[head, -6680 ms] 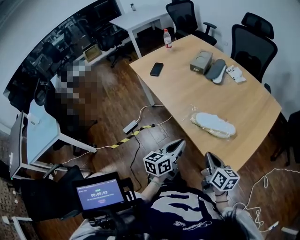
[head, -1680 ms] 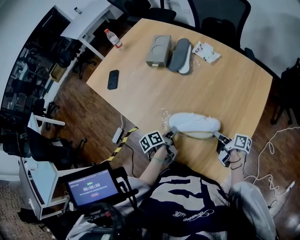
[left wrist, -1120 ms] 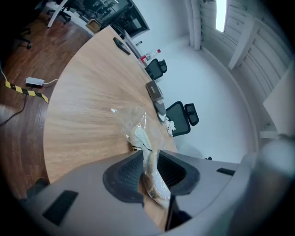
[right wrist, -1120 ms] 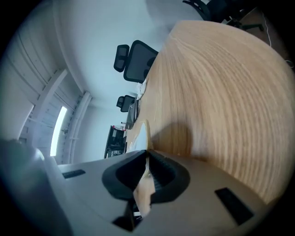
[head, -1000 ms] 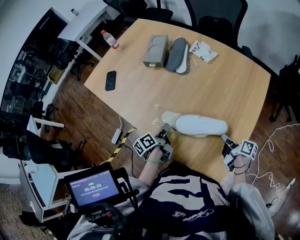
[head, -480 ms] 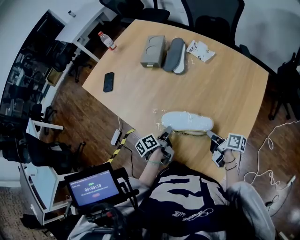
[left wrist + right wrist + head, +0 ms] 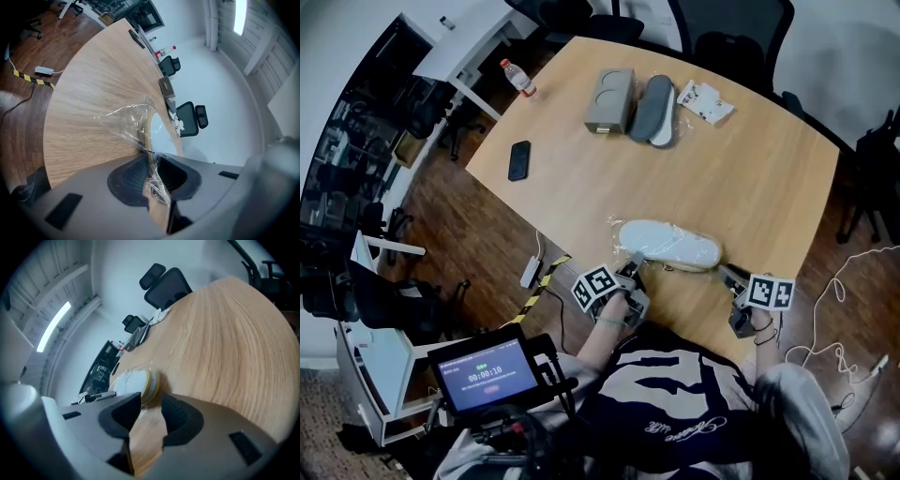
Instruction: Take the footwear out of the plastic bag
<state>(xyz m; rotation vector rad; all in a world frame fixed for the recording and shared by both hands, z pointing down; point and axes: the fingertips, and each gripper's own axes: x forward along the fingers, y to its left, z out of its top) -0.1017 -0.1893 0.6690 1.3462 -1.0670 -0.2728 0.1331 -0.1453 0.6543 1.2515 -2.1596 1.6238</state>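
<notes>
Slipper [image 7: 670, 246] sits inside the plastic bag [image 7: 124, 119] (so removal remains); left claw [image 7: 152, 155] pinches the bag, right claw [image 7: 149, 398] gapes at the slipper's end.

White shoe [image 7: 668, 245], clear bag [image 7: 123, 118]

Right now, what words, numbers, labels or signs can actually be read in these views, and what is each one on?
"00:00:10": on the timer screen, lower left in the head view.
Smaller lines on that screen: too small to read.
Script print on the shirt: too blurred to read.
Bottle label and printed packet: too small.
Left marker cube and right marker cube: black-and-white patterns, no letters.
Both gripper views: no text.
</notes>
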